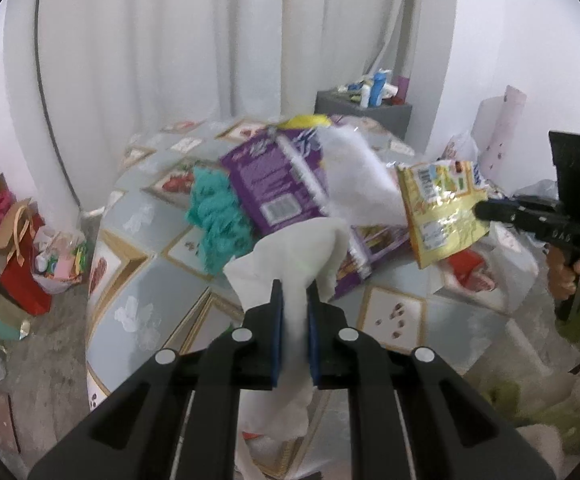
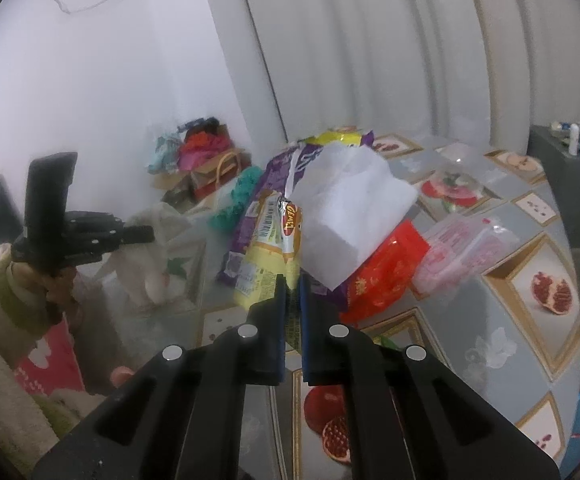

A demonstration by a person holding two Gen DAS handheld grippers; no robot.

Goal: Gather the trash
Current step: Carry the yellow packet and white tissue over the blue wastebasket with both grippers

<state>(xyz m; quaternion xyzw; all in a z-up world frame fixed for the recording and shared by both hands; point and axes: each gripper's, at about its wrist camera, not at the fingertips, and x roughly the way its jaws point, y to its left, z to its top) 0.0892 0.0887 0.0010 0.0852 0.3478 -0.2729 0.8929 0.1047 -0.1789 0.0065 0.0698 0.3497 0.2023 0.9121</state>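
Observation:
My left gripper (image 1: 294,292) is shut on a crumpled white tissue (image 1: 290,248), which is lifted above the patterned table (image 1: 149,292). In the right wrist view the same left gripper (image 2: 149,234) holds the tissue (image 2: 157,248) at the left. My right gripper (image 2: 293,280) is shut on a yellow snack wrapper (image 2: 265,248) that stands up from its pads. From the left wrist view the right gripper (image 1: 486,210) grips the wrapper (image 1: 438,208) by its edge. On the table behind them lie a purple packet (image 1: 265,184), a teal scrunched scrap (image 1: 217,216) and white paper (image 2: 350,216).
A red packet (image 2: 386,276) and a pink plastic bag (image 2: 462,252) lie on the table's right side. Gift bags and coloured paper (image 1: 13,248) are piled on the floor at the left. A grey stand with bottles (image 1: 366,108) is by the curtain.

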